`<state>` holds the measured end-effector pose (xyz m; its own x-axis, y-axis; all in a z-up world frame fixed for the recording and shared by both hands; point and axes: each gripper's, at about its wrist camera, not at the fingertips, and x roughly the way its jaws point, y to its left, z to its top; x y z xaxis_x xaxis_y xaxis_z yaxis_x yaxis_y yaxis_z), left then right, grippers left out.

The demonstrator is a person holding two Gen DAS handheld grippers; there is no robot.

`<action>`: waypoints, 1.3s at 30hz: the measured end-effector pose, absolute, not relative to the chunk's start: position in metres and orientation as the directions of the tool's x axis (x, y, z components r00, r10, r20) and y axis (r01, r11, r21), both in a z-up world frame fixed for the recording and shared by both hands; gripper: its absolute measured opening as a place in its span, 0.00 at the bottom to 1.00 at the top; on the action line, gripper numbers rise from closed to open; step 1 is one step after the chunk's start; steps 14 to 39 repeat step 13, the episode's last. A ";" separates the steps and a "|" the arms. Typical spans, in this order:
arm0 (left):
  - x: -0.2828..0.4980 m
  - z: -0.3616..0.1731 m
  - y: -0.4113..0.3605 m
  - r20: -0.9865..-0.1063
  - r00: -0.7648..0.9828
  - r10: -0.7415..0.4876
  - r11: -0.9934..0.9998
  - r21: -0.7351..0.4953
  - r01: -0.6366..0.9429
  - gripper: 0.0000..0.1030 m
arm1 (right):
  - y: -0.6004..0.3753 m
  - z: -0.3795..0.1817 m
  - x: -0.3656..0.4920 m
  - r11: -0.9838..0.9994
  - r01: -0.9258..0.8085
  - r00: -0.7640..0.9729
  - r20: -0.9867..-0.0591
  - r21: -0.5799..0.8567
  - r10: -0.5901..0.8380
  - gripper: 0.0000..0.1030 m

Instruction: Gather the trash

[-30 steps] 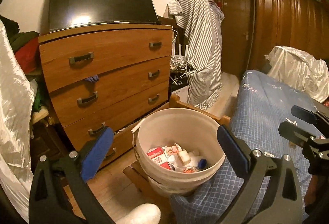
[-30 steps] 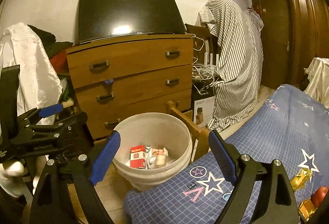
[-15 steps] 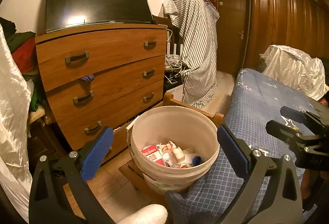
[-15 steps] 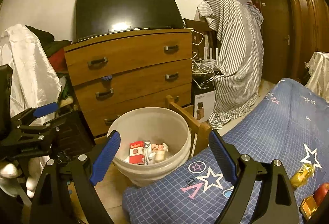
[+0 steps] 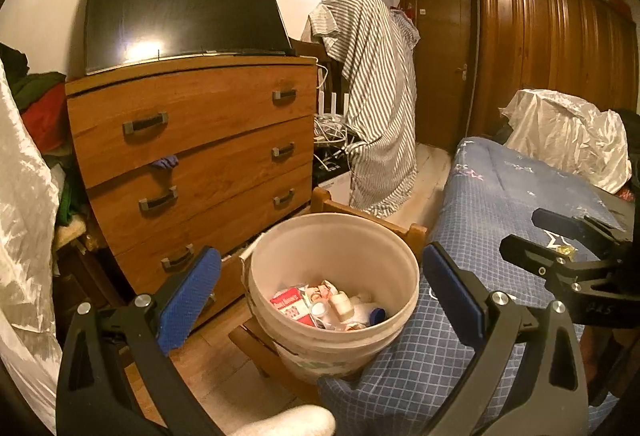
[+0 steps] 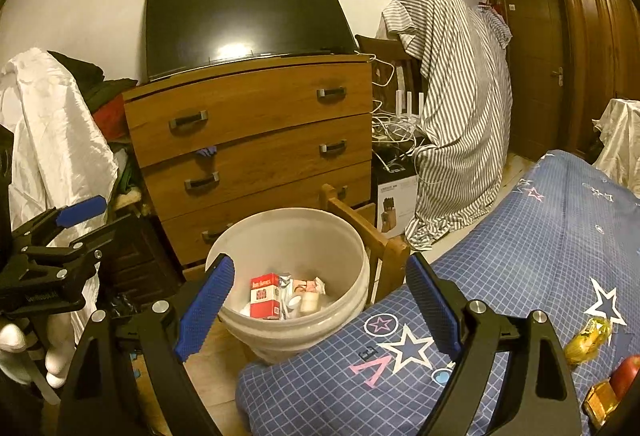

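Only right view shows yellow wrapper (image 6: 591, 336), perhaps candy.

Bucket (image 5: 334, 236) base hidden behind blue bedspread (image 5: 500, 196) in both views. Trash in bucket (image 5: 328, 306) a jumble; apart from red carton (image 6: 265, 295), pieces too small to identify. Lowest dresser (image 6: 256, 140) drawer partly blocked by bucket rim. Red object (image 6: 628, 376) and gold wrappers (image 6: 588, 334) cut off at right wrist view's lower right edge. Chair under striped shirt (image 6: 460, 124) mostly covered.
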<state>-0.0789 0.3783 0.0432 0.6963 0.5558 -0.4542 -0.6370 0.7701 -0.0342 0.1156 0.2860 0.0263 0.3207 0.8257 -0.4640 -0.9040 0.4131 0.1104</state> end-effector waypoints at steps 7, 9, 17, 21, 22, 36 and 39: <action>-0.078 0.038 0.383 -0.469 0.688 0.555 0.761 -0.049 -0.647 0.94 | 0.287 0.025 0.116 0.409 -0.906 0.318 -0.469 0.103 0.824 0.85; -0.077 0.037 0.384 -0.474 0.677 0.563 0.753 -0.043 -0.656 0.95 | 0.288 0.025 0.116 0.412 -0.906 0.322 -0.469 0.102 0.822 0.86; -0.077 0.037 0.385 -0.477 0.672 0.567 0.749 -0.040 -0.661 0.95 | 0.288 0.024 0.118 0.417 -0.903 0.325 -0.467 0.106 0.822 0.88; -0.077 0.037 0.385 -0.477 0.672 0.567 0.749 -0.040 -0.661 0.95 | 0.288 0.024 0.118 0.417 -0.903 0.325 -0.467 0.106 0.822 0.88; -0.077 0.037 0.385 -0.477 0.672 0.567 0.749 -0.040 -0.661 0.95 | 0.288 0.024 0.118 0.417 -0.903 0.325 -0.467 0.106 0.822 0.88; -0.077 0.037 0.385 -0.477 0.672 0.567 0.749 -0.040 -0.661 0.95 | 0.288 0.024 0.118 0.417 -0.903 0.325 -0.467 0.106 0.822 0.88; -0.077 0.037 0.385 -0.477 0.672 0.567 0.749 -0.040 -0.661 0.95 | 0.288 0.024 0.118 0.417 -0.903 0.325 -0.467 0.106 0.822 0.88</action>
